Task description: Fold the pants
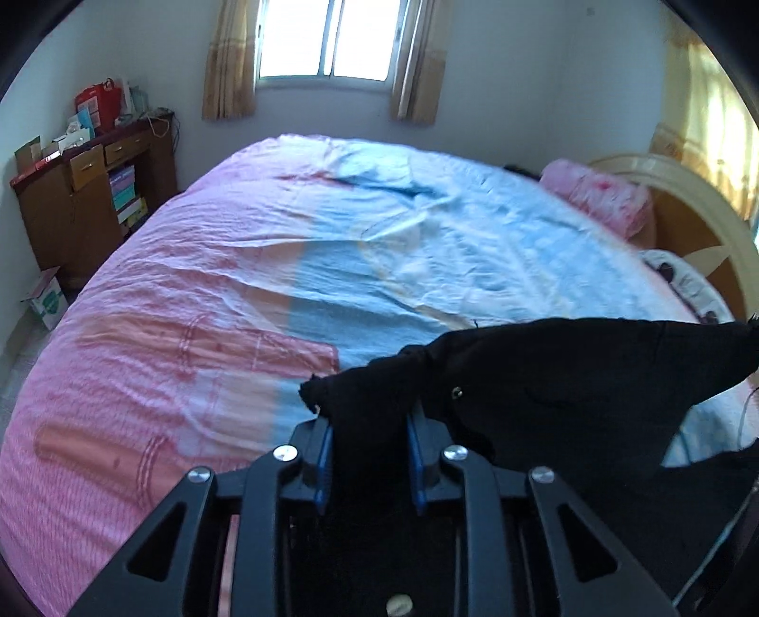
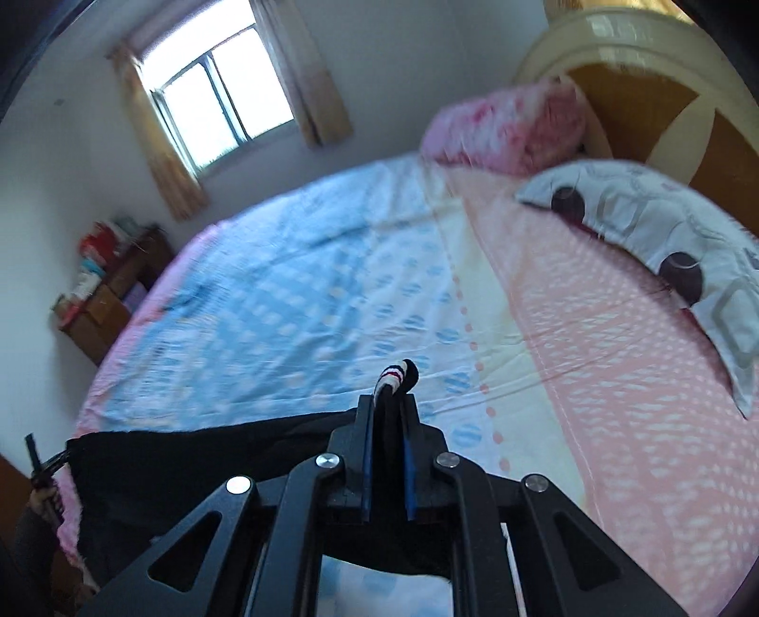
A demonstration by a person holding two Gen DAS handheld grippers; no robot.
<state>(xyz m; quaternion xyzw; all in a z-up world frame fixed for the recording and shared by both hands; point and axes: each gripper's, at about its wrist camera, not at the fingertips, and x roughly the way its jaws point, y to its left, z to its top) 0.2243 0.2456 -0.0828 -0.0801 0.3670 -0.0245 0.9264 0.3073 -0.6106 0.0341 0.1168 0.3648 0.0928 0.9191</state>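
While both grippers pinch the black pants [image 1: 569, 379], left gripper [image 1: 369, 427] squeezing cloth that spreads toward 2 o'clock, right gripper [image 2: 389, 417] squeezing the striped edge [image 2: 393, 375], cloth trailing toward 9 o'clock, above the bed sheet [image 1: 237, 237].

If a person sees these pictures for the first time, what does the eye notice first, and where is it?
First come the black pants, stretched above the bed between the left gripper and the right gripper, both clamped on the cloth. Behind them spreads the pink and blue bedsheet, with a bright window on the far wall.
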